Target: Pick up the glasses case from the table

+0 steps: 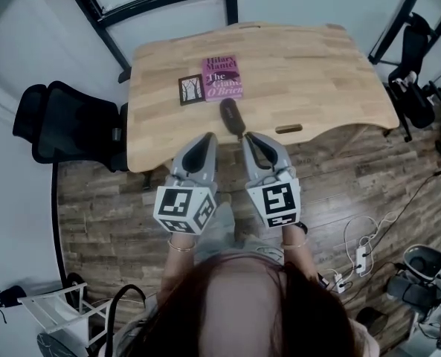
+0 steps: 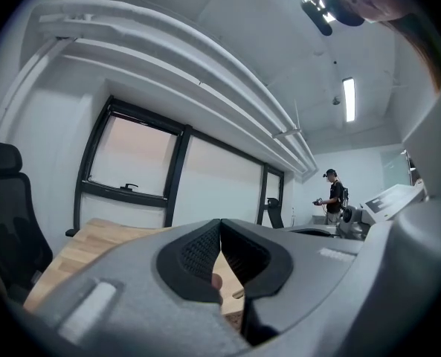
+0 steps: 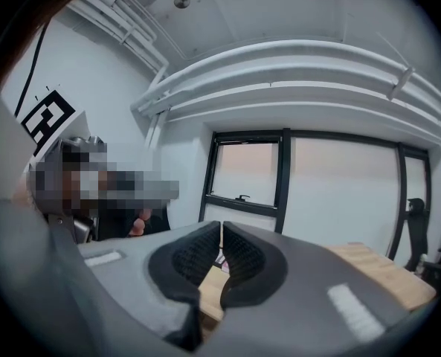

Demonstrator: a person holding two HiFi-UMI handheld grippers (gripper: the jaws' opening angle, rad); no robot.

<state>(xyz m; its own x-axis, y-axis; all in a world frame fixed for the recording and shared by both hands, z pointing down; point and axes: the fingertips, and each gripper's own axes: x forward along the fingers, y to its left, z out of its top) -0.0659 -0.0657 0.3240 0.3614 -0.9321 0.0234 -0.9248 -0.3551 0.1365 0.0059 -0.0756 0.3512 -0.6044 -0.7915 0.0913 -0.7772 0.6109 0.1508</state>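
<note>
The glasses case (image 1: 230,114) is a dark, oval case lying on the wooden table (image 1: 317,73) near its front edge. Both grippers are held side by side just in front of that edge, pointing level across the table. My left gripper (image 1: 207,137) sits just left of the case's near end, its jaws closed together with nothing between them (image 2: 220,223). My right gripper (image 1: 248,136) sits just right of the case's near end, its jaws also closed and empty (image 3: 221,224). Neither touches the case. In both gripper views the case is hidden behind the jaws.
A purple book (image 1: 222,77) and a small dark card (image 1: 191,89) lie behind the case. A small brown oblong piece (image 1: 288,129) rests at the front edge to the right. A black office chair (image 1: 64,125) stands left of the table. Cables and a power strip (image 1: 361,259) lie on the floor right.
</note>
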